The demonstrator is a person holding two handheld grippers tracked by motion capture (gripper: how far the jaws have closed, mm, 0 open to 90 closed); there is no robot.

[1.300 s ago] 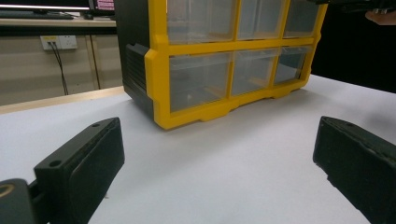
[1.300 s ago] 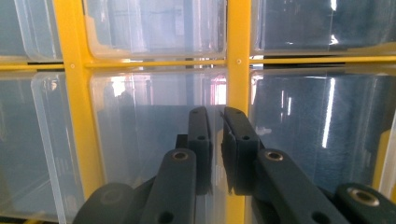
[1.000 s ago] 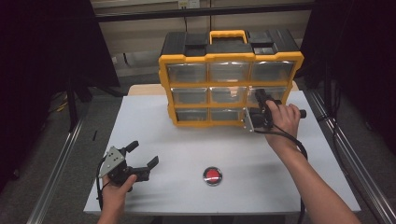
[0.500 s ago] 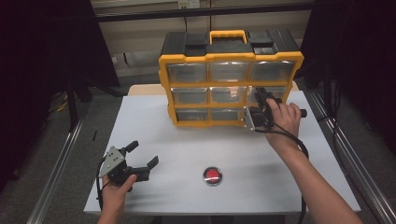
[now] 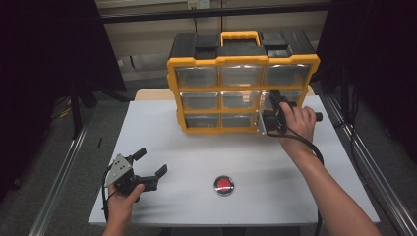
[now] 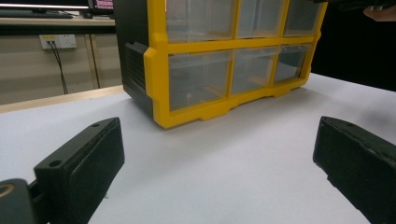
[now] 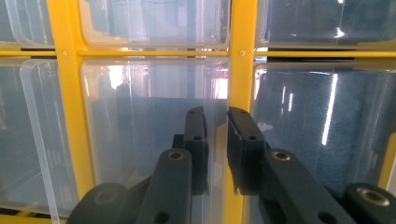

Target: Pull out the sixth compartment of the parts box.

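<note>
Yellow drawer cabinet (image 5: 243,81) at 12 o'clock on the white table (image 5: 196,147). Right gripper (image 7: 215,122) at its lower-right clear drawers – jaws nearly together, just closing, astride a yellow divider (image 7: 238,93); grip unclear. Left gripper (image 5: 150,163) at 7 o'clock – jaws wide, empty.

no readable text, labels or nos. anywhere: yellow drawer cabinet (image 5: 243,93) has plain clear drawer fronts, no brand seen; red button (image 5: 224,185) in front of cabinet is unmarked; wall socket (image 6: 58,41) left of cabinet too small to read.
</note>
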